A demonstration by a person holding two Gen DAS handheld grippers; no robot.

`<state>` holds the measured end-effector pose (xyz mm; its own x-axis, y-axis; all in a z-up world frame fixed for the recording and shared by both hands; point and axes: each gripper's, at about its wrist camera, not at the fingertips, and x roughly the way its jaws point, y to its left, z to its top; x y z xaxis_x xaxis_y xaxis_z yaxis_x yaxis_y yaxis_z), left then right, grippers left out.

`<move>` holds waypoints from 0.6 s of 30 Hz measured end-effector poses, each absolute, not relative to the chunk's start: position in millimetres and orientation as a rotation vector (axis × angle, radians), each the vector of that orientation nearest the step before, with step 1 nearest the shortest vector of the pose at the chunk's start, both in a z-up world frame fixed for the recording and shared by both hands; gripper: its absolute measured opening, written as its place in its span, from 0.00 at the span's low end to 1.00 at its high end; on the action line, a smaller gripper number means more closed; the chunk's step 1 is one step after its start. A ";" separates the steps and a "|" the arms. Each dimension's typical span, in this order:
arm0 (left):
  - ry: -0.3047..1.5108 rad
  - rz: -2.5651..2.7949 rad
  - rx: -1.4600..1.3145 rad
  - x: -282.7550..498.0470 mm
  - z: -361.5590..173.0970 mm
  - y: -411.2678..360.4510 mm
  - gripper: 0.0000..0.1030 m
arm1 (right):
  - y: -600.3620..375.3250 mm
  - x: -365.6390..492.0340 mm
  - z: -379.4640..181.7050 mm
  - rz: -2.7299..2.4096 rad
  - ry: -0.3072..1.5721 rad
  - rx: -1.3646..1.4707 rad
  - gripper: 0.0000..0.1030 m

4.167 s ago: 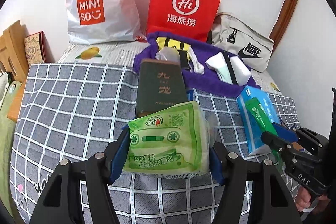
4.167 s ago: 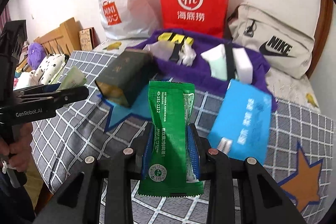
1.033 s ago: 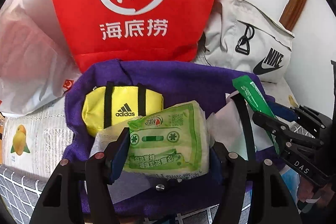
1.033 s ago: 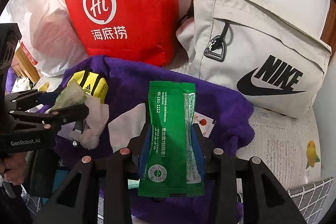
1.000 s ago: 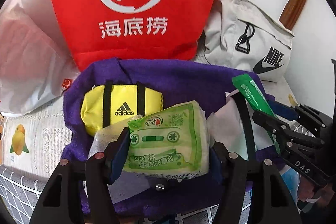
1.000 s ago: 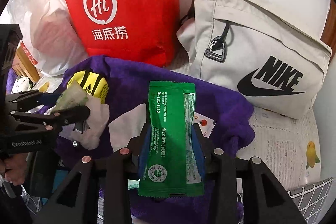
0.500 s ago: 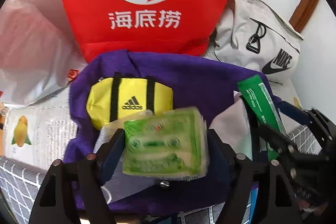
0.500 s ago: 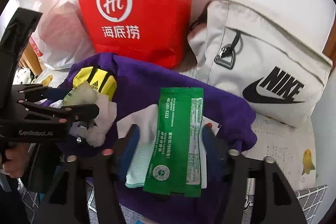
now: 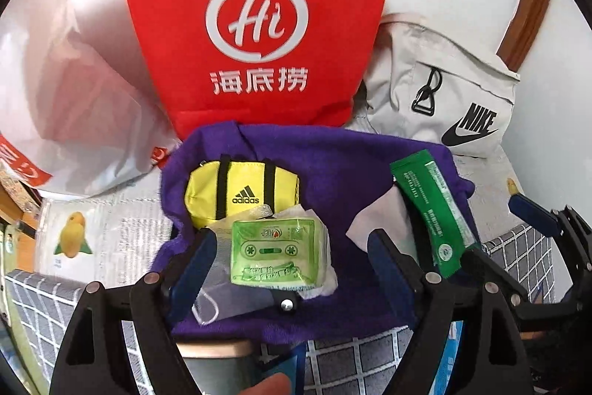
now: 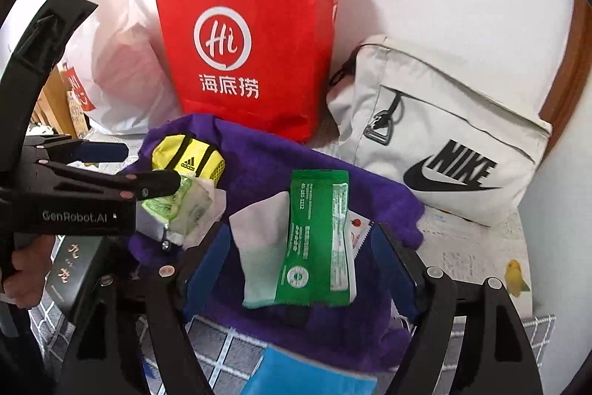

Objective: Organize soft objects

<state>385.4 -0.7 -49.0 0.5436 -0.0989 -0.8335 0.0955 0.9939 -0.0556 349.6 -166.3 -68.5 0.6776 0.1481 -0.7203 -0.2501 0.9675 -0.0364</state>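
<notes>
With both hand-held grippers spread wide and empty, the light, squashy tissue pack (image 9: pixel 275 252) and the thin, slippery green sachet (image 10: pixel 318 239) lie on the purple towel (image 9: pixel 333 158), likely best pinched across their middles.

Red paper bag (image 9: pixel 255 21): white circled "Hi" logo above the characters "海底捞". Beige bag (image 10: pixel 447 143): black "NIKE" with swoosh; yellow pouch (image 9: pixel 242 189): black "adidas" with three-stripe mark. Left gripper (image 10: pixel 111 173) body: "GenRobot.AI"; dark box (image 10: pixel 74 269): pale characters, top one "九"; green sachet (image 10: pixel 318 239) print too small to read.
</notes>
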 end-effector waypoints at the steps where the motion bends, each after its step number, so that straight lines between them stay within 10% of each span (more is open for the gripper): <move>1: 0.983 -0.111 0.004 381.9 -43.4 -1.0 0.82 | -167.6 345.6 -65.9 0.223 0.794 -0.131 0.76; 18: 0.906 -0.051 0.000 280.4 -1.7 12.0 0.83 | -174.0 259.7 -27.0 0.205 0.741 -0.057 0.84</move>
